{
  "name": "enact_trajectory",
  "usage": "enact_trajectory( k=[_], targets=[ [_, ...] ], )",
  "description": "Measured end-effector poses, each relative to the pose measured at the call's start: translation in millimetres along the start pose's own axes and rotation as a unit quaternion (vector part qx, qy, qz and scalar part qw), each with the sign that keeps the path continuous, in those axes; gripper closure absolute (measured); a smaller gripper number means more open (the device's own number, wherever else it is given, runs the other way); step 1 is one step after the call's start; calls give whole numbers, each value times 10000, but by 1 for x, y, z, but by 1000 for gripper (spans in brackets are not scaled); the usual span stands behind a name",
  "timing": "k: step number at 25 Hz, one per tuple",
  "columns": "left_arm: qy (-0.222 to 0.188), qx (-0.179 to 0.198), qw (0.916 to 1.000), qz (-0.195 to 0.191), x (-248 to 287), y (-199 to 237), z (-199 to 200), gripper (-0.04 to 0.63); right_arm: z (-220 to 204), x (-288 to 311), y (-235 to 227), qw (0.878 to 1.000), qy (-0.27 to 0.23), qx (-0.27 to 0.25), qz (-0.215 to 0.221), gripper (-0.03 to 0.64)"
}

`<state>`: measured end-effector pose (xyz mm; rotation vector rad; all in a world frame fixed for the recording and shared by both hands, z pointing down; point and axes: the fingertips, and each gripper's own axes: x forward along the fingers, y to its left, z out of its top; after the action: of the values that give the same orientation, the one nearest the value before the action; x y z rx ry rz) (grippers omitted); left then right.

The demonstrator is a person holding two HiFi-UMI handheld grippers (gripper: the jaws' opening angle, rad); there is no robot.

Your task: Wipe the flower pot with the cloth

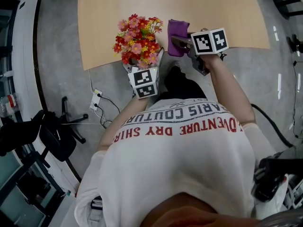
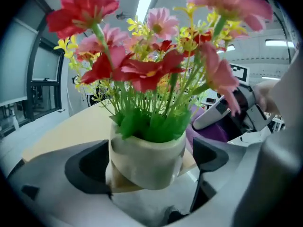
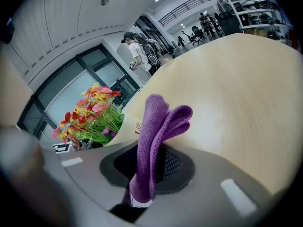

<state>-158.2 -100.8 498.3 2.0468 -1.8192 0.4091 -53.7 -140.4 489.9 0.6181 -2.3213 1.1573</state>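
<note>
Left gripper (image 2: 149, 162) clamps the pot (image 2: 147, 148) between its fingers; right gripper (image 3: 147, 171) pinches the cloth (image 3: 158, 122). They look apart, so wiping likely remains.

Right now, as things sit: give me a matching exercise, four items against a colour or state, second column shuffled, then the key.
1. flower pot
2. cloth
3. table
4. flowers

A. light wood
B. purple, pinched in the right gripper
C. red, pink and yellow
D. pale, between the jaws of the left gripper

Pairs: 1-D, 2-B, 3-A, 4-C
</note>
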Motion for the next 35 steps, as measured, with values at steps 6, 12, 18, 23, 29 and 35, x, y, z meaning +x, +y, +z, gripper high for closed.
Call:
enact_trajectory(
  k=[6, 12, 18, 23, 29, 35],
  targets=[
    [49, 286, 9994, -178, 3, 6, 2, 114, -2, 1, -1, 10000, -45, 40, 56, 560],
    [441, 675, 9935, -798, 3, 10, 2, 118, 0, 1, 12, 9993, -23, -7, 376, 560],
    [443, 959, 9846, -1393, 7, 6, 12, 123, 14, -9, 30, 9956, -1, -79, 938, 560],
    [221, 959, 9831, -1542, 9, 2, 20, 124, 31, -4, 35, 9919, 232, -268, 1222, 560],
    [161, 972, 9818, -1622, 6, 3, 16, 124, 35, 18, 44, 9866, 591, -417, 1459, 560],
    [98, 959, 9812, -1670, 2, 15, 11, 124, 27, 52, 41, 9839, 996, -479, 1406, 560]
  ],
)
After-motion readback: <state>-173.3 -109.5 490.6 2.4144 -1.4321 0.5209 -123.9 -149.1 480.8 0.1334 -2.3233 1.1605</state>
